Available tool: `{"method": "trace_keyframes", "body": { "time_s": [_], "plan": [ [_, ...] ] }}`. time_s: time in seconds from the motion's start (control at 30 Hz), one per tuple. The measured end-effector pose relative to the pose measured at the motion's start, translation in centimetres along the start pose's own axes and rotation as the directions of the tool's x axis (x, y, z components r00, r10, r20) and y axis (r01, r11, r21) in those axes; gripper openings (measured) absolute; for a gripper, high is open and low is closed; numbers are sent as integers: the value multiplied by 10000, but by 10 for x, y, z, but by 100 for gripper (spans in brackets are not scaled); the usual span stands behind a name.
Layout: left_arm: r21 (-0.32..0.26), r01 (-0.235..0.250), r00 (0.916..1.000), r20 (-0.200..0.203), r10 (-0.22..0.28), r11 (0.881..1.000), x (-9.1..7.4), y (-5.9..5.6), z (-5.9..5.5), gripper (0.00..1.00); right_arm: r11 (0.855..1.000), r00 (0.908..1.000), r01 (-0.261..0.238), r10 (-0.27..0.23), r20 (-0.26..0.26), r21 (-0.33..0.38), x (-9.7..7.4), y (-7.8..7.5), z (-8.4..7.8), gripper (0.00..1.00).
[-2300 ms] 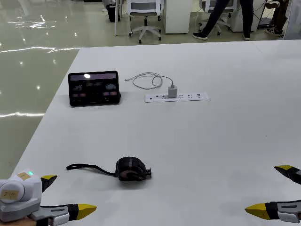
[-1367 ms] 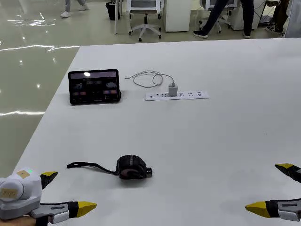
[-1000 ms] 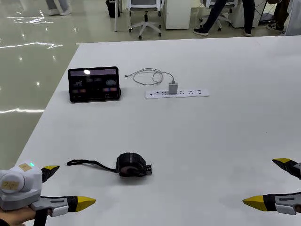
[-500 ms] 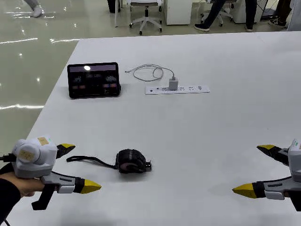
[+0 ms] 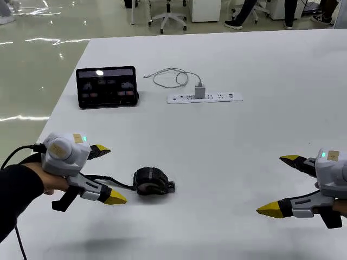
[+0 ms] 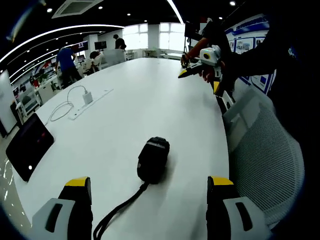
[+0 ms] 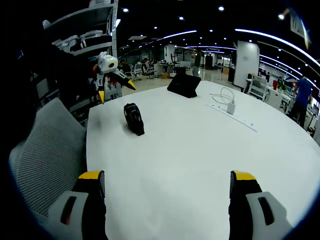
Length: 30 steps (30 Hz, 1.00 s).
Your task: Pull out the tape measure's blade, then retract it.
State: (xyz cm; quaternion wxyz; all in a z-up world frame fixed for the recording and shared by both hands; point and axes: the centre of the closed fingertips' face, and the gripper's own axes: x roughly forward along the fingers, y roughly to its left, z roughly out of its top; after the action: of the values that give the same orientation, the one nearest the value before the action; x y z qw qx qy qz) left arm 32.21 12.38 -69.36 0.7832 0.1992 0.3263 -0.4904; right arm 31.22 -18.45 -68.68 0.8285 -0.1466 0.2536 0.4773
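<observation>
The left gripper (image 5: 111, 174) has closed in on the black round tape measure (image 5: 152, 180), which now lies just ahead of its spread jaws. Its black wrist strap (image 6: 120, 212) trails back between them, and the blade mouth points away toward the right gripper (image 5: 277, 184). That one hovers well apart, jaws spread. Both are held level over the white table (image 5: 227, 141).

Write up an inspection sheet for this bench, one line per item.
Surface: white table, no spills seen.
Job's things: black tape measure lying on the table, blade in, strap trailing toward the left gripper.
Clutter: tablet propped up; power strip with charger.
Grippers: left gripper open, fingers either side of the strap; right gripper open, empty.
Cables: white cable looped from the charger.
Surroundings: glossy floor, office chair.
</observation>
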Motion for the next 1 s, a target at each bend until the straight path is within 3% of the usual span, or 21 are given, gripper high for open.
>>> {"method": "trace_keyframes", "body": {
  "time_s": [0.53,0.77,1.0],
  "plan": [
    [876,671,9950,-802,-601,9939,37,3,13,100,9892,9933,-1135,1109,-327,-931,53,7,19,100],
    [1618,1212,9795,-1797,-915,9794,54,0,6,100,9799,9860,-1646,1603,-463,-1127,75,13,16,100],
    [1871,1615,9717,-2017,-1230,9690,72,-2,13,100,9694,9776,-2094,2047,-486,-1285,93,21,20,100]
  ]
}}
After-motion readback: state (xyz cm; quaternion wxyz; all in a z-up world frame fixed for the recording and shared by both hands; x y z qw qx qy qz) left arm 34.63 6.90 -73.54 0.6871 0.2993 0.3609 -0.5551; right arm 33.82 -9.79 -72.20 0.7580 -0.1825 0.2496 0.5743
